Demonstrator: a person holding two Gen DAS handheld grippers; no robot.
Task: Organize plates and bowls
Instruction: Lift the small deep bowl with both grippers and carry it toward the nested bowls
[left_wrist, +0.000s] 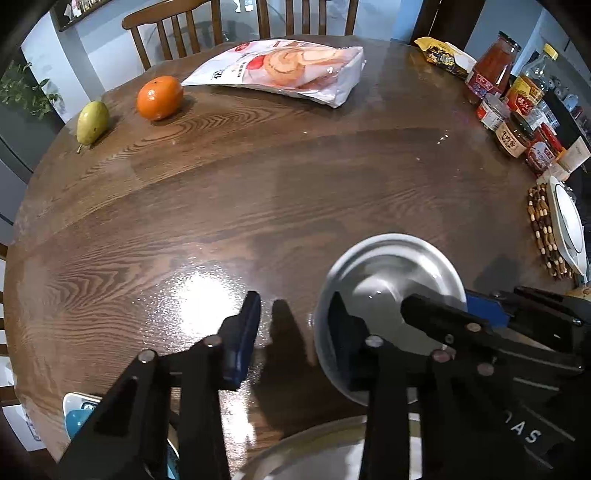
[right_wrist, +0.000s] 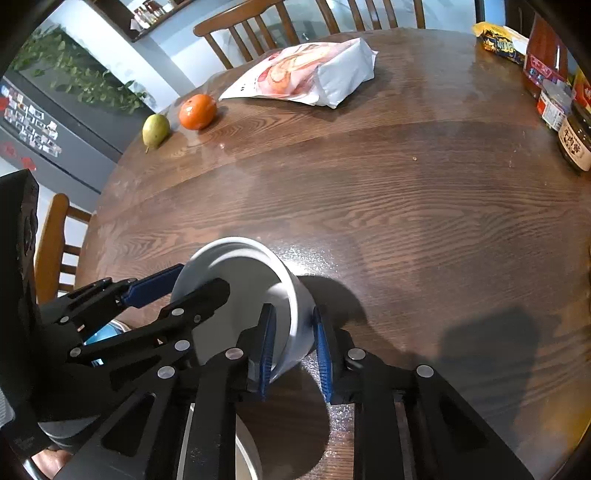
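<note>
Right now the white bowl (right_wrist: 255, 299) is tipped on its side above the wooden tabletop (right_wrist: 369, 206), its open mouth turned toward the right wrist camera, and the right tool (right_wrist: 293, 350) is clamped on its wall: one blue-padded finger sits inside the bowl and the other presses the outside. In the left wrist view the same bowl (left_wrist: 391, 295) shows at the lower right, with the right tool (left_wrist: 458, 314) straddling its rim from that side. The left tool (left_wrist: 295, 328) stands with its fingers spread wide; its left blue pad is out over bare wood, while its right finger lies in front of the bowl's near edge, and whether it touches the bowl cannot be told. In the right wrist view the left tool (right_wrist: 184, 288) reaches in from the left, one finger outside the bowl and one over its mouth. A pale plate rim (left_wrist: 306, 443) curves below the tools at the bottom edge. Farther out lie an orange (left_wrist: 159, 98), a green pear (left_wrist: 92, 122) just beside it, and a pink-and-white snack bag (left_wrist: 284, 68). Jars and bottles (left_wrist: 513, 99) crowd the right edge, near a white plate (left_wrist: 567, 225) resting on a beaded mat (left_wrist: 543, 229).
</note>
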